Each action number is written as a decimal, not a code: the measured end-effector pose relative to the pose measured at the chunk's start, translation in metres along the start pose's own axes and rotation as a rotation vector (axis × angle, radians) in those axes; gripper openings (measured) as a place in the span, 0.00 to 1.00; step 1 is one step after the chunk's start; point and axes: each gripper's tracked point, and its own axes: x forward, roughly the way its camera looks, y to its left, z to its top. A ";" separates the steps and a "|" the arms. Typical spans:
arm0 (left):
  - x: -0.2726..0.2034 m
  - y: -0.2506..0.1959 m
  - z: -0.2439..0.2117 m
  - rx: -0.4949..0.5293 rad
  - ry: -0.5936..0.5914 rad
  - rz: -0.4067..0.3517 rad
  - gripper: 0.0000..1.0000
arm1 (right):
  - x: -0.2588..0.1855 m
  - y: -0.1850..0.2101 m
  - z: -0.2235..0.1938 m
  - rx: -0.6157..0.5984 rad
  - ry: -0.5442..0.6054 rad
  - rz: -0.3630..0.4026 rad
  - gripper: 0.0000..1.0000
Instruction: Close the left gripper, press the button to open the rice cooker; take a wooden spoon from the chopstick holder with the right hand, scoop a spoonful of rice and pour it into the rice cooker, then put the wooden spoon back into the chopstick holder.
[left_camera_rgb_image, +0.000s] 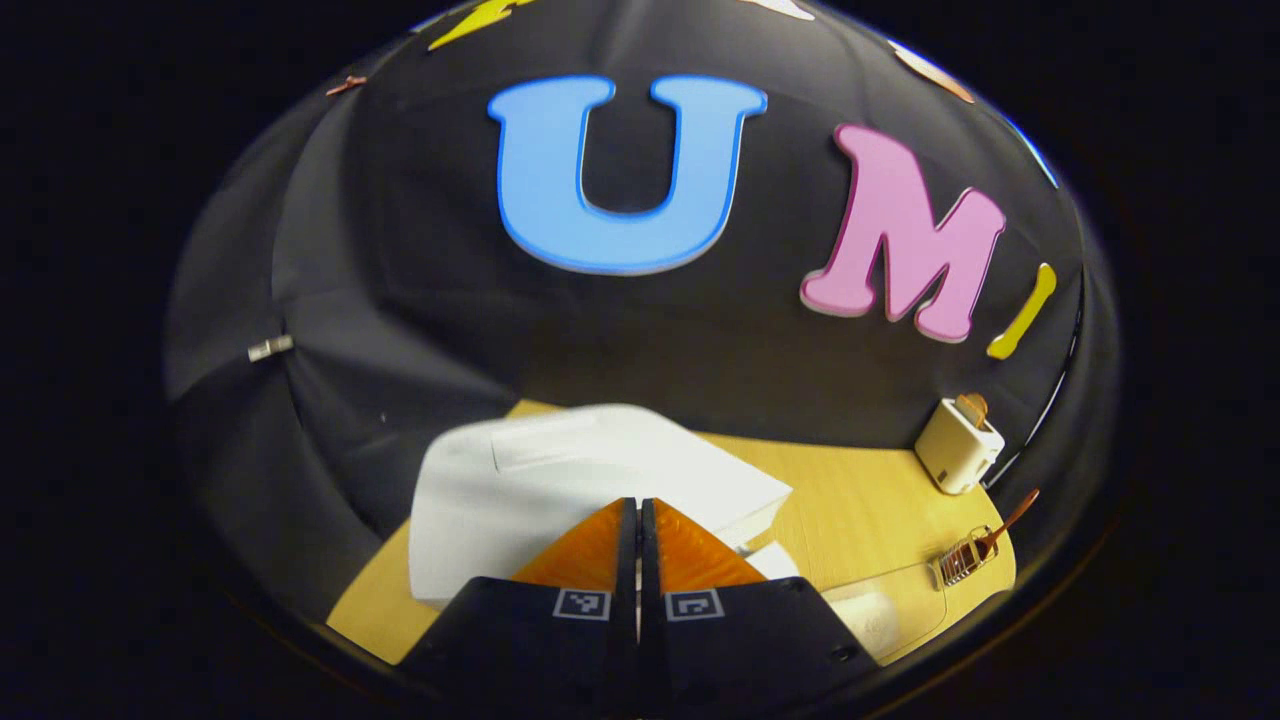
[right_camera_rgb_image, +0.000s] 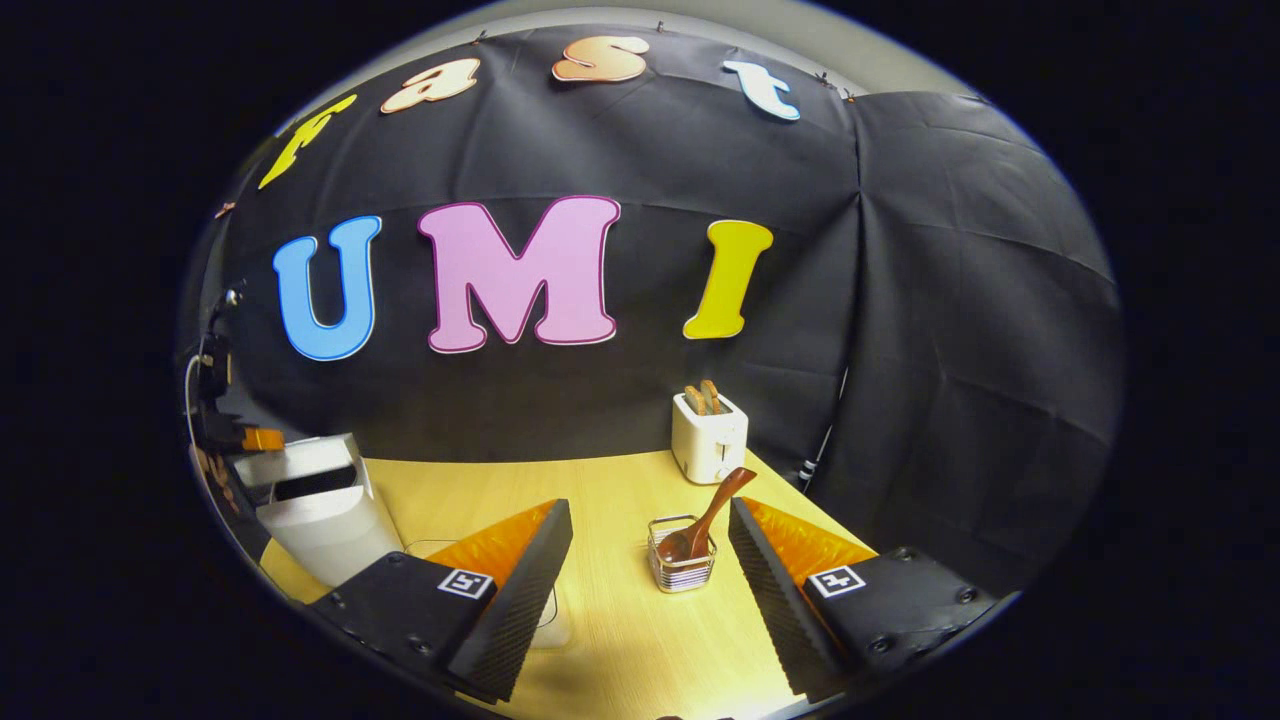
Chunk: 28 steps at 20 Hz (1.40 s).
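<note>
Overhead, left gripper (left_camera_rgb_image: 638, 510) above rice cooker (left_camera_rgb_image: 560, 480)

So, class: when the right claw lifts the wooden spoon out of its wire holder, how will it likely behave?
The wooden spoon looks solid, so probably stiff and light. It leans handle-up in the small wire holder, so a skewed pull might tip that holder. Its smooth handle may slip or swivel in the open right claw.
</note>
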 end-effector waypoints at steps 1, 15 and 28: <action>-0.007 0.000 0.019 -0.005 -0.043 -0.010 0.06 | -0.002 -0.001 0.001 0.000 -0.004 -0.010 0.98; -0.108 -0.054 0.005 -0.062 -0.106 -0.148 0.07 | 0.088 -0.018 -0.003 0.014 0.026 0.048 0.98; -0.119 -0.149 -0.025 0.023 -0.021 -0.141 0.95 | 0.221 -0.062 -0.121 0.150 0.342 0.132 0.99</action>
